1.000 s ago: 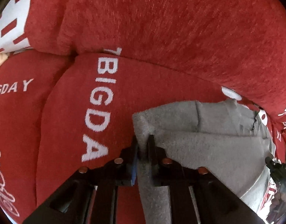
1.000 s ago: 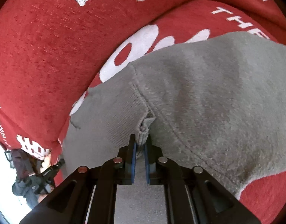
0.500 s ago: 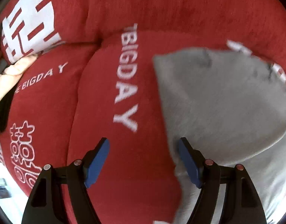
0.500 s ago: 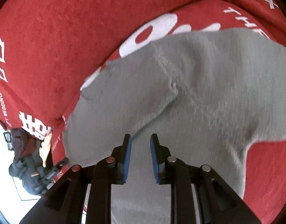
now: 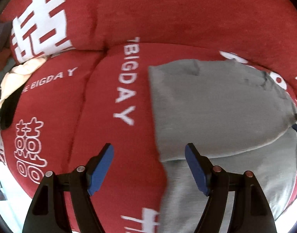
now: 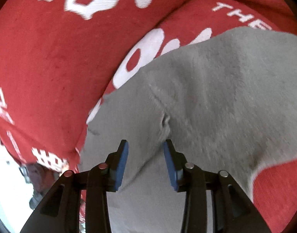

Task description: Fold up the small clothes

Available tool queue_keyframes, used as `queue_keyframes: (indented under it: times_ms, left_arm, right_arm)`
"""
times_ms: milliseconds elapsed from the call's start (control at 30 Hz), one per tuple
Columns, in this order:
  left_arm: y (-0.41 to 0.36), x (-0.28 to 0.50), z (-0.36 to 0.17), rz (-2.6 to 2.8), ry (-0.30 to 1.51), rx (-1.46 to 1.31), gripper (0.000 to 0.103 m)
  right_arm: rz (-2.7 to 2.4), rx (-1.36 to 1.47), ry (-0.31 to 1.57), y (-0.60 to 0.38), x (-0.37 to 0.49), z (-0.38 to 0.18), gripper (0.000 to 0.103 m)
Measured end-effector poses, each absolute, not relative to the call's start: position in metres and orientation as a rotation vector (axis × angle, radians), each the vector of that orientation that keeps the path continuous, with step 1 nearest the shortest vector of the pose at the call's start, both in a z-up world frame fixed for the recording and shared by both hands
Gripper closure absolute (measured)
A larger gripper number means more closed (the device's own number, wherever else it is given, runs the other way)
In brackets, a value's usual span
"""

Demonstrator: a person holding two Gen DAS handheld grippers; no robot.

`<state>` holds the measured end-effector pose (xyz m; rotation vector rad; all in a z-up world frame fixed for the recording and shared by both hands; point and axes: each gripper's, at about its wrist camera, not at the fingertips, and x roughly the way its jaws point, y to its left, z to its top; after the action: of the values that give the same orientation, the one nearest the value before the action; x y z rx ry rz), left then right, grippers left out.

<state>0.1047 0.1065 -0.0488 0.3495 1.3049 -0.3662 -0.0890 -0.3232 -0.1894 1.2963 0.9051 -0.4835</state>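
A small grey knit garment (image 5: 216, 112) lies spread on a red cushion cover (image 5: 109, 106) printed with white letters. My left gripper (image 5: 148, 147) hovers over the garment's left edge, open wide, its blue pads (image 5: 195, 167) touching nothing. In the right wrist view the grey garment (image 6: 216, 89) fills the middle, with a puckered seam just ahead of the fingertips. My right gripper (image 6: 146, 141) hangs above that seam with its jaws closing, a gap still between the pads (image 6: 121, 161), which press on no fabric.
The red cushion cover (image 6: 51, 58) rises into a back cushion behind the garment in both views. A cream cloth (image 5: 18, 77) and a black item (image 5: 8, 108) lie at the far left. Bright floor shows past the cushion's lower left edge.
Both grippers were shut on folds of the grey garment and have let go. The left one opened wide and lifted away to the left. The garment now lies flatter.
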Motion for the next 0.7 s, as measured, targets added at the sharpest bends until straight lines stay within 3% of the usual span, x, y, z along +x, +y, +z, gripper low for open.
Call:
queue_keyframes:
  times_ms: [33, 333, 400, 467, 500, 533, 567, 600, 633, 667, 700]
  left_arm:
    - [0.102, 0.101, -0.048, -0.376, 1.306, 0.348, 0.027]
    - [0.063, 0.063, -0.053, -0.454, 1.338, 0.381, 0.027]
    - [0.053, 0.053, -0.049, -0.479, 1.338, 0.404, 0.027]
    - [0.044, 0.045, -0.046, -0.495, 1.338, 0.400, 0.027]
    - [0.040, 0.042, -0.045, -0.500, 1.337, 0.394, 0.027]
    - [0.035, 0.040, -0.045, -0.501, 1.336, 0.387, 0.027]
    - [0.030, 0.038, -0.045, -0.499, 1.338, 0.376, 0.027]
    - [0.028, 0.037, -0.045, -0.500, 1.342, 0.366, 0.027]
    - [0.024, 0.036, -0.045, -0.504, 1.348, 0.355, 0.027]
    - [0.020, 0.034, -0.045, -0.509, 1.350, 0.350, 0.027]
    - [0.015, 0.032, -0.045, -0.517, 1.348, 0.353, 0.027]
  right_arm:
    - [-0.489, 1.291, 0.914, -0.323, -0.089, -0.189, 0.094]
    - [-0.507, 1.227, 0.964, -0.322, -0.115, -0.190, 0.098]
    - [-0.473, 1.238, 0.933, -0.322, -0.117, -0.183, 0.089]
    - [-0.427, 1.277, 0.899, -0.324, -0.115, -0.181, 0.063]
    - [-0.430, 1.279, 0.894, -0.326, -0.112, -0.181, 0.033]
    - [-0.429, 1.282, 0.884, -0.327, -0.109, -0.181, 0.032]
    - [-0.420, 1.292, 0.881, -0.329, -0.104, -0.185, 0.033]
    - [-0.426, 1.300, 0.885, -0.331, -0.100, -0.188, 0.043]
    - [-0.439, 1.312, 0.891, -0.333, -0.097, -0.193, 0.070]
    - [-0.454, 1.329, 0.903, -0.335, -0.096, -0.198, 0.086]
    - [-0.459, 1.352, 0.904, -0.336, -0.098, -0.200, 0.096]
